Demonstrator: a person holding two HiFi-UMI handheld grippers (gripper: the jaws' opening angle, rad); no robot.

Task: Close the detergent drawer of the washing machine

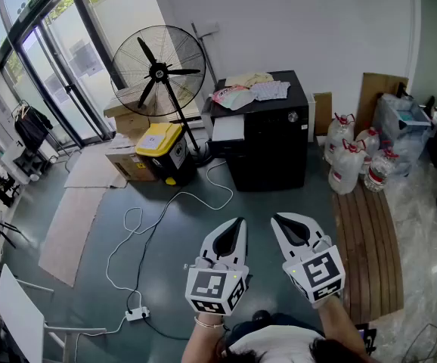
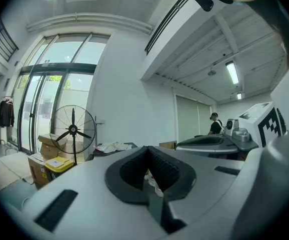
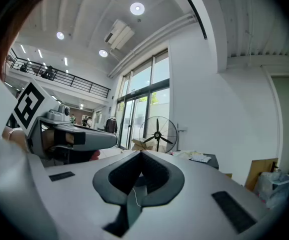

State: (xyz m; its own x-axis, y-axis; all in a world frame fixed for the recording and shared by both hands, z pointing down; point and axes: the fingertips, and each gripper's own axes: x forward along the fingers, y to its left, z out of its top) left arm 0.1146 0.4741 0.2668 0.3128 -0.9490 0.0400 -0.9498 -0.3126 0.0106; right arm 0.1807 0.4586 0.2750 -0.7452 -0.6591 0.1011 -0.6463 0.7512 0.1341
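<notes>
Well away from both claws, the washer point(image 1: 273, 141) stands at the far side of the floor point(image 1: 279, 210) against the white wall, a black box with clothes point(image 1: 250, 89) piled on top. Its drawer point(image 1: 228, 129) shows as a white slab jutting from the upper left corner of the near face, so it looks pulled out, not yet pushed in.

The left claw point(image 1: 239, 222) and right claw point(image 1: 276, 218) hang side by side at the near edge of the head view, tips pointing towards the washer and touching nothing. In its own view the left claw point(image 2: 147, 149) is clenched, tips meeting with nothing held between them. The right claw point(image 3: 141, 154) is the same, tips together and empty.

A tall fan point(image 1: 159, 71) stands left of the washer, with a yellow bin point(image 1: 162, 145) and cardboard boxes point(image 1: 128, 161) at its foot. A white cable point(image 1: 147, 233) loops over the floor to a power strip point(image 1: 136, 314) at the near left. To the washer's right sit water jugs point(image 1: 348, 161), and nearer on that side lies a slatted wooden bench point(image 1: 366, 240).
</notes>
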